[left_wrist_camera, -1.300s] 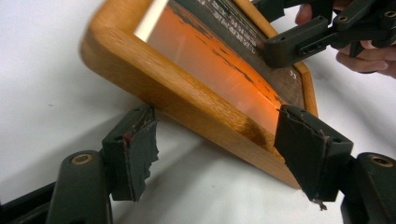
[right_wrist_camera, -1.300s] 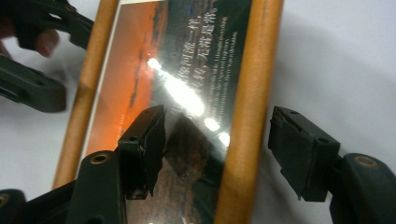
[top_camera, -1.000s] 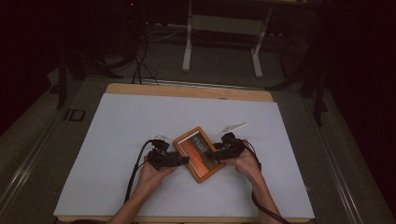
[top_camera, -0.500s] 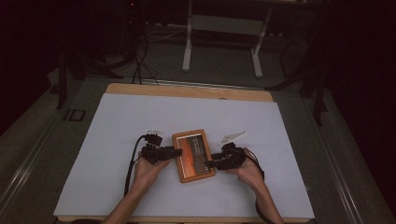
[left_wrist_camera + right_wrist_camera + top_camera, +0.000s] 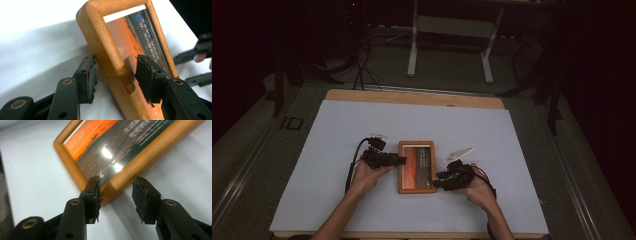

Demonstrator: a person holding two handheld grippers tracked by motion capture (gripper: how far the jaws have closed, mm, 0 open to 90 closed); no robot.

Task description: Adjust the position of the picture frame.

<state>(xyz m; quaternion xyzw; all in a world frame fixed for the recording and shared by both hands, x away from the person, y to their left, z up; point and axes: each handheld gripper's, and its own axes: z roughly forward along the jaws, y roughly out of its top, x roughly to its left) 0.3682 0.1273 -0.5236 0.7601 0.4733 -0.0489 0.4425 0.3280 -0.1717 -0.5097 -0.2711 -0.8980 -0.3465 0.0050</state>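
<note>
Frame [image 5: 416, 166] lies flat on the white table [image 5: 327, 150], lower centre of the high view. My left gripper [image 5: 402, 160] straddles its left rail, unclenched, pads not pressing. My right gripper [image 5: 435, 184] straddles its lower right corner, likewise released; its jaws have just been closing.

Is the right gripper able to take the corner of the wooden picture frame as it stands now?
Probably yes: the right gripper already straddles the near corner of the picture frame, nothing blocking it.

Dim lab: covered table [image 5: 362, 130], floor cables [image 5: 362, 75]
</note>
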